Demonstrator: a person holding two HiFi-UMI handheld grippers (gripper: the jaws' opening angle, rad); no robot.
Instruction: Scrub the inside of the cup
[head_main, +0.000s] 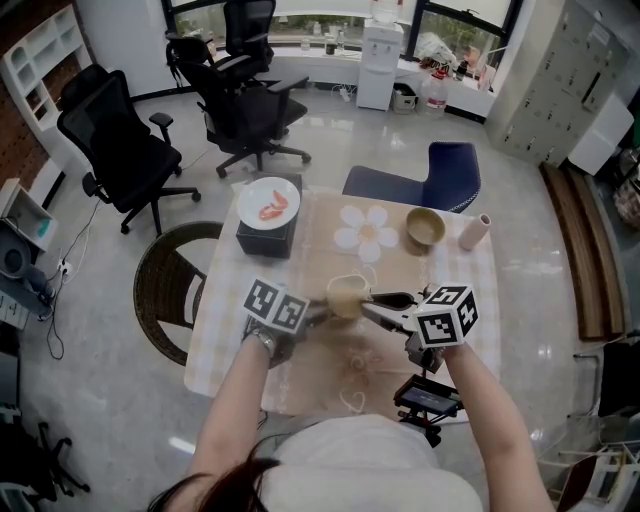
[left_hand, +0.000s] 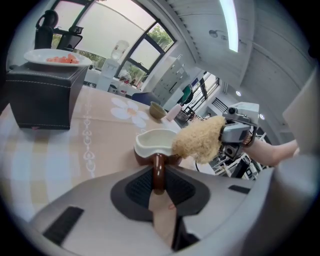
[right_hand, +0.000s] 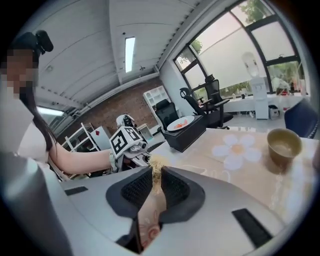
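1. Between the jaws of my left gripper I see the brown handle of the cup. The jaws pinch this handle, and the cup stands just ahead of them with its cream inside facing up.
2. My right gripper is pressed on a tan, fibrous scrubber, which sticks out ahead of its jaws.
3. Seen from the left gripper, the scrubber touches the cup's rim on that gripper's right side. How deep it reaches I cannot tell.
4. Both grippers meet over the table, tip against tip, with the cup between them.
5. Well beyond the right gripper stands a bowl. Beyond the left gripper, a plate lies on a black box.
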